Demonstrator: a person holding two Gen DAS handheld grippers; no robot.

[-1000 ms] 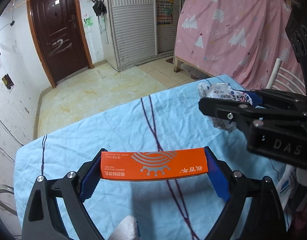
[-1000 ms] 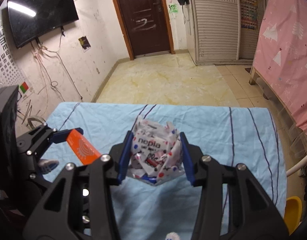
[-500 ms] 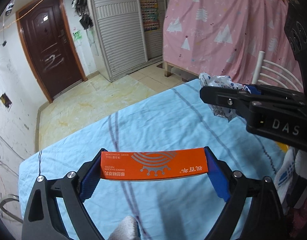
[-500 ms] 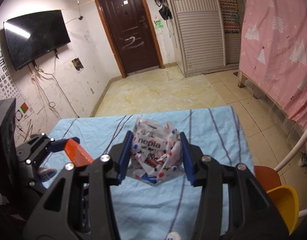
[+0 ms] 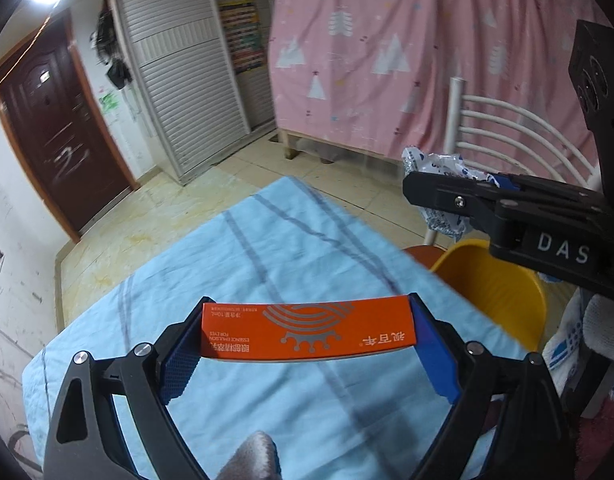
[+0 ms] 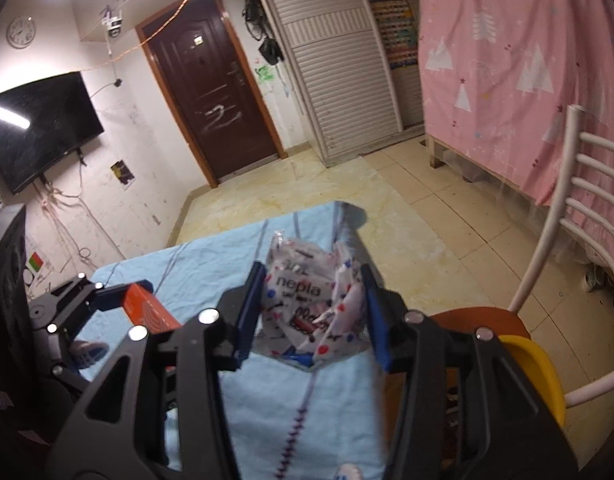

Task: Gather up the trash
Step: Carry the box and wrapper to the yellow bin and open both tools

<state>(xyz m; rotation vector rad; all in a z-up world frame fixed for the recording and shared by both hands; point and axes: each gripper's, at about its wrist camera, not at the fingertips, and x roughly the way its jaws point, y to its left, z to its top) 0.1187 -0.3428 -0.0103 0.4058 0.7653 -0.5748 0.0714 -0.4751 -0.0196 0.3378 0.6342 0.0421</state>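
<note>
Blue cloth (image 5: 267,264) with thin dark stripes, soft and slightly creased, covers the table under both grippers. Nearest the left wrist camera, the left gripper (image 5: 309,334) pinches an orange box (image 5: 307,330) between its blue pads. That carton is a flat, smooth cardboard rectangle with white print and a crown-like emblem; its long axis runs crosswise, from one finger to the other, with the printed face up towards the camera and the text upside down. It hangs clear above the cloth.

To its right and further forward, the right gripper (image 6: 313,300) squeezes a crumpled wrapper (image 6: 313,296), a wrinkled, glossy white plastic pack with red and blue dots and the word "nepla". It bulges upward between the blue pads, and its long axis cannot be told. It is held past the right edge of the table.

Just below and beyond the right gripper sits a yellow bin (image 5: 495,292), a smooth rounded plastic tub whose visible inside shows no contents. It rests on the red-brown seat of a white chair (image 6: 555,240) with curved metal slats. Farther off are a tiled floor (image 6: 387,196), a pink curtain (image 5: 407,48) with white trees, and a dark door (image 6: 215,92).
</note>
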